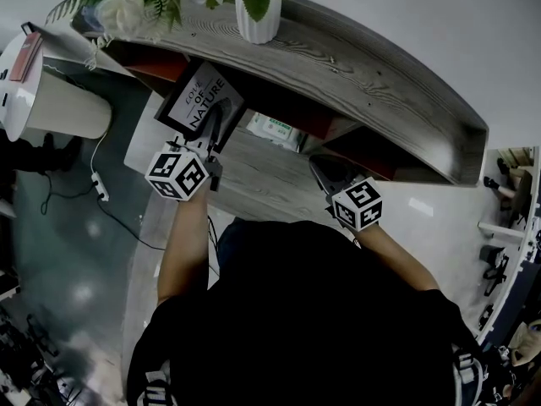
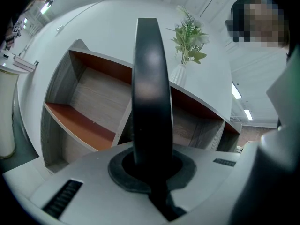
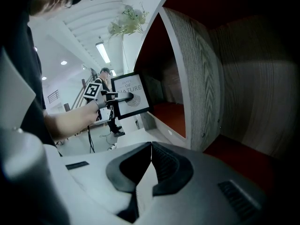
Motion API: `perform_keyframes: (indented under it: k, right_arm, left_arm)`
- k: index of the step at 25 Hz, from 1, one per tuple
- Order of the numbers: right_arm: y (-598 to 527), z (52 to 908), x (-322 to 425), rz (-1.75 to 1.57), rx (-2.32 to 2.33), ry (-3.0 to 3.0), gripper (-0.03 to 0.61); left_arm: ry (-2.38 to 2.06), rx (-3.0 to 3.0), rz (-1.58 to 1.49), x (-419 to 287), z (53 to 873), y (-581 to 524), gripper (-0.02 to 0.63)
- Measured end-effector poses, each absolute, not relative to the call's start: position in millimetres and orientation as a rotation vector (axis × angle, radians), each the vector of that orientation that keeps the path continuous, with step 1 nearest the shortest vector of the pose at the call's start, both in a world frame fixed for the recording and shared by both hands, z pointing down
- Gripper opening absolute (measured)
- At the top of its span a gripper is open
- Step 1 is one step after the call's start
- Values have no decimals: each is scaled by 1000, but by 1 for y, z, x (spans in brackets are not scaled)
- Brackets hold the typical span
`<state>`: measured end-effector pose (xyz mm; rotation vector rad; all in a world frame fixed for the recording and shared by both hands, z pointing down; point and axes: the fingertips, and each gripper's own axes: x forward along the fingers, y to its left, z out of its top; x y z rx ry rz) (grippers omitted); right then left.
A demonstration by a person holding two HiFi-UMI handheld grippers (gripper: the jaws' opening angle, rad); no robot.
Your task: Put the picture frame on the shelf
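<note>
— Where is the picture frame (image 1: 200, 100)?
— Clamped edge-on in the left gripper (image 2: 150, 165), aloft at the mouth of the shelf's (image 1: 372, 79) left-end compartment.
— The right gripper (image 3: 150, 161)?
— Clenched on nothing.

The flat black picture frame (image 1: 201, 98) has a white picture inside with dark words and a drawing on it. It is up in the air and tilted, just in front of an open box of the shelf, and the left gripper (image 1: 213, 134) pinches it tight by one edge. The grey wooden shelf (image 1: 363, 66) has a long curved top, and its open boxes have orange-red boards inside.
</note>
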<state>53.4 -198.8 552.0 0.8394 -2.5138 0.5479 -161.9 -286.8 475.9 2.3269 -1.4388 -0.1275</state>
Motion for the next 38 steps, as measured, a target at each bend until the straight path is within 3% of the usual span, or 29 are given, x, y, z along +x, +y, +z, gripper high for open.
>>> perform_keyframes:
  k: [38]
  right_arm:
    - [-194, 560, 43, 563, 790, -2513, 14]
  left_arm:
    - [-1590, 2334, -152, -145, 475, -330, 29]
